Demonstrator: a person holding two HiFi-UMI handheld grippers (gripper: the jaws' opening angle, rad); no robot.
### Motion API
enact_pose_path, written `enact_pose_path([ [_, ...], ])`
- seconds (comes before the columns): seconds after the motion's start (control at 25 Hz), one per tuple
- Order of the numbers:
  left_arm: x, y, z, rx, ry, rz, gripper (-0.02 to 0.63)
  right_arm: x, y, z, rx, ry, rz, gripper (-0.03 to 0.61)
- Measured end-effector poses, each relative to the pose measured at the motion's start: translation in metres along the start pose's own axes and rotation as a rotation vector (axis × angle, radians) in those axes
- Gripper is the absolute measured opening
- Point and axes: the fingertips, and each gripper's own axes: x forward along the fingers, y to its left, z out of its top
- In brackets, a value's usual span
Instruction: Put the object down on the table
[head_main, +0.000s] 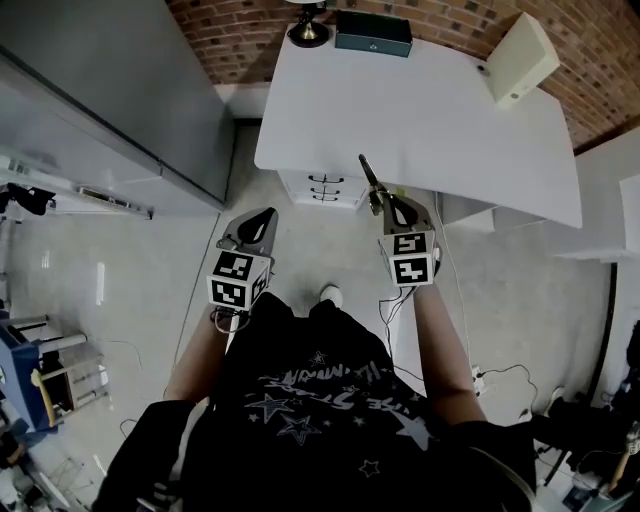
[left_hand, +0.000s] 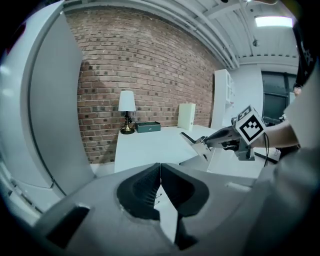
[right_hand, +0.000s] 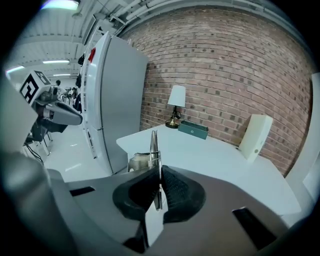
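A thin metal tool (head_main: 367, 176) sticks forward out of my right gripper (head_main: 385, 207), which is shut on it. The tool's tip hangs over the near edge of the white table (head_main: 430, 120). In the right gripper view the tool (right_hand: 154, 146) stands upright between the dark pads (right_hand: 175, 187), with the table (right_hand: 215, 157) beyond. My left gripper (head_main: 264, 216) is shut and holds nothing, over the floor left of the table. The left gripper view shows its pads (left_hand: 145, 186) pressed together and the right gripper (left_hand: 207, 143) with the tool (left_hand: 188, 138) off to the right.
On the table's far edge are a lamp (head_main: 308, 28), a dark green box (head_main: 373, 33) and a cream box (head_main: 521, 58). A white drawer unit (head_main: 322, 188) stands under the table's near edge. A tall grey cabinet (head_main: 120, 90) is at the left. Cables (head_main: 490, 375) lie on the floor.
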Motion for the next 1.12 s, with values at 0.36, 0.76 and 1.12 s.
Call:
enact_pose_path([
  [0.36, 0.006, 0.032, -0.002, -0.021, 0.007, 0.07, 0.02, 0.044, 0.015, 0.029, -0.133, -0.007, 0.07, 0.011],
  [0.76, 0.051, 0.096, 0.014, -0.057, -0.021, 0.045, 0.02, 0.11, 0.023, 0.08, -0.366, 0.037, 0.067, 0.012],
  [1.12, 0.093, 0.17, 0.026, -0.056, 0.011, 0.041, 0.02, 0.199, 0.052, 0.121, -0.599, 0.06, 0.117, 0.012],
])
